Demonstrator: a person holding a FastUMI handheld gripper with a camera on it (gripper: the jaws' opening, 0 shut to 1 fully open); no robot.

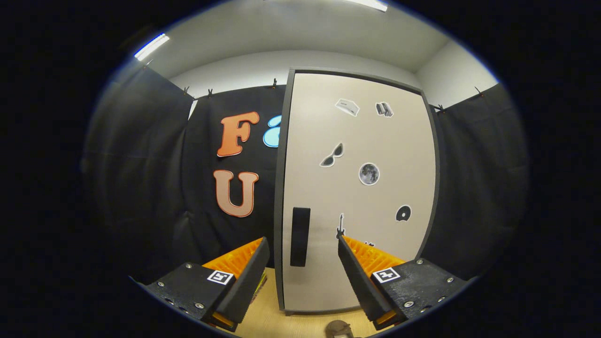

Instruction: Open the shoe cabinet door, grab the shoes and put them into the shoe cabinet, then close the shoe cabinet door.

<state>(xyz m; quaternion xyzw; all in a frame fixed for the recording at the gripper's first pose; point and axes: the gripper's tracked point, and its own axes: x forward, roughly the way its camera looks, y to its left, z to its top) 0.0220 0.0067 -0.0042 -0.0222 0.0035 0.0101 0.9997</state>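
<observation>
The shoe cabinet point(389, 188) stands upright just ahead of me, its pale door point(324, 131) shut inside a dark frame and dotted with small stickers. A dark vertical handle point(300, 236) sits low on the door's left side, straight ahead between my fingers. My gripper point(303, 251) is open, its fingers spread to either side of the handle and short of it, holding nothing. A brown shoe point(339, 328) peeks in at the floor below, between the fingers and closer to the right one.
The cabinet rests on a light wooden floor point(272, 314). Black cloth walls point(141, 188) close in on the left and right. A small colourful object lies on the floor behind the left finger point(244, 277).
</observation>
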